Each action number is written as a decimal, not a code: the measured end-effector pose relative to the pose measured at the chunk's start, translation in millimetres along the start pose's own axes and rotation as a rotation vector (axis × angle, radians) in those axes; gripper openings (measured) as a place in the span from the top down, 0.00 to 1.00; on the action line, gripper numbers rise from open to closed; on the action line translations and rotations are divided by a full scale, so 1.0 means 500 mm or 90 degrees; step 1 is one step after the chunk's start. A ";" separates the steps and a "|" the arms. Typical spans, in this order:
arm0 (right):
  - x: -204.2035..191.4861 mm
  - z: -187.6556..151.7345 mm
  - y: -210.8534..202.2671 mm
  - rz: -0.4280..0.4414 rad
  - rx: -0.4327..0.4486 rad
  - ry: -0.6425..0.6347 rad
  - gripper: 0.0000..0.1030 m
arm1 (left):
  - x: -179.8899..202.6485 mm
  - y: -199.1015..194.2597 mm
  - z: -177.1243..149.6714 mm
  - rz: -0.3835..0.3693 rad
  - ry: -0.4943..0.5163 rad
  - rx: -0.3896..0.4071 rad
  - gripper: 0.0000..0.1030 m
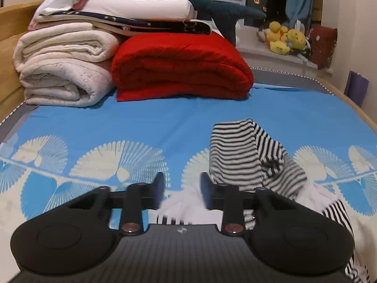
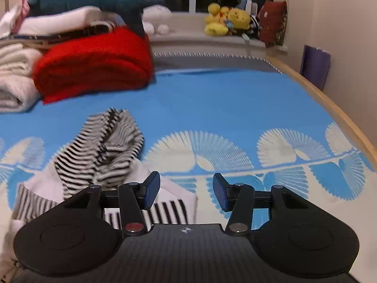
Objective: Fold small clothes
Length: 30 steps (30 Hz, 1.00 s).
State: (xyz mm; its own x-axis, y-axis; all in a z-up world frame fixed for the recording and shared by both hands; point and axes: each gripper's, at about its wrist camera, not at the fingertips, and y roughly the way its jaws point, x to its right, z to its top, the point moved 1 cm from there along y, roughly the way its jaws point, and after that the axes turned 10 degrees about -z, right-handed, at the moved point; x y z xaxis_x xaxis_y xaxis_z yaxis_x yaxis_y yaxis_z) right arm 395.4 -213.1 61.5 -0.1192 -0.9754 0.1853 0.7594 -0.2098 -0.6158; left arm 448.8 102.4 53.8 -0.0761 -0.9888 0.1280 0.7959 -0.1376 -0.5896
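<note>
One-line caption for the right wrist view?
Open right hand-held gripper above a blue bedsheet, beside a crumpled striped garment; folded red blanket behind.

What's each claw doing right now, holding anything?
Left claw: open, nothing gripped; white part of the striped garment lies beyond the gap.
Right claw: open, empty, over the blue bedsheet.

Garment [image 1: 245, 155] on bedsheet [image 1: 141, 118]; folded blankets [image 1: 181, 70] behind; plush toys [image 1: 285, 37] on windowsill [image 1: 256, 52].

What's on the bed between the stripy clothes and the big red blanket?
Nothing: only bare blue bedsheet lies between the striped garment and the red blanket, in both wrist views.
</note>
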 end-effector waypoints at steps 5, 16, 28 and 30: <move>0.017 -0.002 0.024 -0.019 -0.022 -0.005 0.67 | 0.007 0.120 0.111 -0.016 -0.005 -0.015 0.78; 0.045 -0.012 0.073 -0.013 -0.066 0.021 0.78 | 0.025 0.537 0.220 -0.060 -0.098 -0.147 0.78; 0.042 -0.009 0.116 -0.017 -0.090 0.053 0.78 | 0.051 0.784 0.262 -0.031 -0.196 -0.147 0.49; 0.046 -0.008 0.118 -0.022 -0.090 0.058 0.78 | 0.060 0.815 0.265 -0.030 -0.188 -0.161 0.48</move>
State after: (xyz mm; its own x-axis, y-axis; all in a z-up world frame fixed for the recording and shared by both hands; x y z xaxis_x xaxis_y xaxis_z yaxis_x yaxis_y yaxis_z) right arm 435.1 -248.2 26.6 -0.2052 -0.9684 0.1419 0.6575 -0.2438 -0.7129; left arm 850.6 24.0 -76.9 0.0959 -0.9272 0.3620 0.6199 -0.2289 -0.7506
